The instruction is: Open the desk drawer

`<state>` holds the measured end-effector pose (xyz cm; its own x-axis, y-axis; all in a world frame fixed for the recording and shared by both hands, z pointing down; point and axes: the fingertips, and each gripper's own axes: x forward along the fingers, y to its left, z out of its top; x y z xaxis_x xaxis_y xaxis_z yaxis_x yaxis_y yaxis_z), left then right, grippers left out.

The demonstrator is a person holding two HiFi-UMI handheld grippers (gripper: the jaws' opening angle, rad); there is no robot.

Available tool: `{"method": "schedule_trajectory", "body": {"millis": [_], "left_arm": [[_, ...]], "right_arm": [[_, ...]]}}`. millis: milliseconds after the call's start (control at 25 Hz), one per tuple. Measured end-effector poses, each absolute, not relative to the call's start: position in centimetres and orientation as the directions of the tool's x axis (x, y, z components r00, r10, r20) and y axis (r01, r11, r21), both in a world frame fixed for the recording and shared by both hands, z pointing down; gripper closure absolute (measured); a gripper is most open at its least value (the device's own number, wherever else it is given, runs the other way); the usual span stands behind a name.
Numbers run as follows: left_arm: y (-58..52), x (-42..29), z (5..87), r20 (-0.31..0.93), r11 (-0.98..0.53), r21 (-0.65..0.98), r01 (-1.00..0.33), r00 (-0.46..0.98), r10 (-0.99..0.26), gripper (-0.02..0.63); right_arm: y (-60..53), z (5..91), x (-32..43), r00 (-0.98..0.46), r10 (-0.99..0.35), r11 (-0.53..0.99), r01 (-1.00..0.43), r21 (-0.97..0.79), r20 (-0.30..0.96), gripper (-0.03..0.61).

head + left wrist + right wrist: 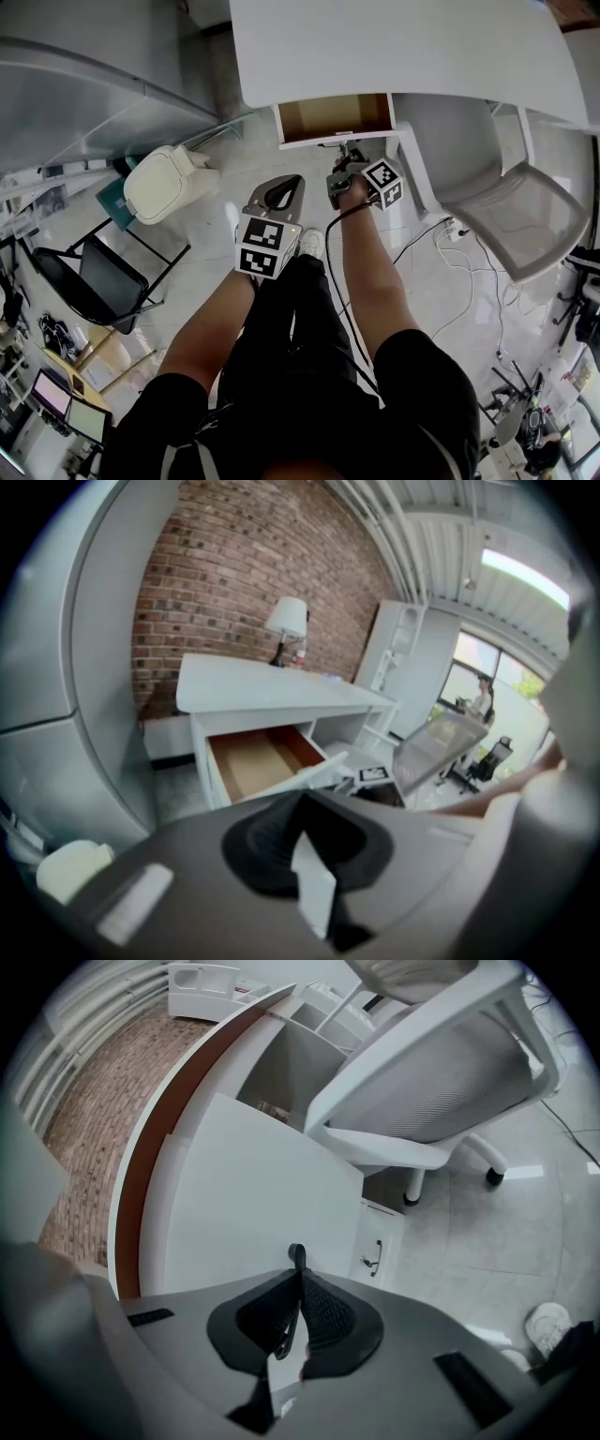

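1. The right gripper (298,1277) has its jaws closed on the dark drawer handle (297,1254), a thin bar that stands up just past the tips.
2. The handle sits on the white drawer front (253,1194), which fills the middle of the right gripper view.
3. In the head view the right gripper (345,167) reaches forward to the drawer (336,115). The drawer stands pulled out from under the white surface (403,47), with its brown inside showing.
4. The left gripper (304,803) has its jaws together with nothing between them. It hangs in the air, apart from the drawer.
5. From the head view, the left gripper (292,183) is just beside the right one and a little nearer the person.
6. The left gripper view looks across at the open drawer (258,761) under the surface (272,682). A lamp (288,621) stands on the far end, against a brick wall (234,574).
7. A white office chair (511,220) stands to the right of the drawer.
8. A cream bin (169,183) sits on the floor to the left, with a black folding chair (89,277) beyond it.
9. Cables (459,272) trail over the floor near the office chair.
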<state>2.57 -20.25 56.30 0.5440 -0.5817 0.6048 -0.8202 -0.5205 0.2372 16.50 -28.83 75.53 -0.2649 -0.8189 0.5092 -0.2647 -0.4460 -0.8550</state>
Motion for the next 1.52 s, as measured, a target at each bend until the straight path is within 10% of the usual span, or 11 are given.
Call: {"method": "schedule_trajectory", "body": {"millis": [1520], "left_arm": [[-15.6, 3.2, 57.9, 0.614, -0.538, 0.241, -0.808, 0.556, -0.559, 0.617]], "right_arm": [[-27.4, 74.3, 17.0, -0.316, -0.86, -0.356, -0.189, -0.915, 0.4, 0.569]]}}
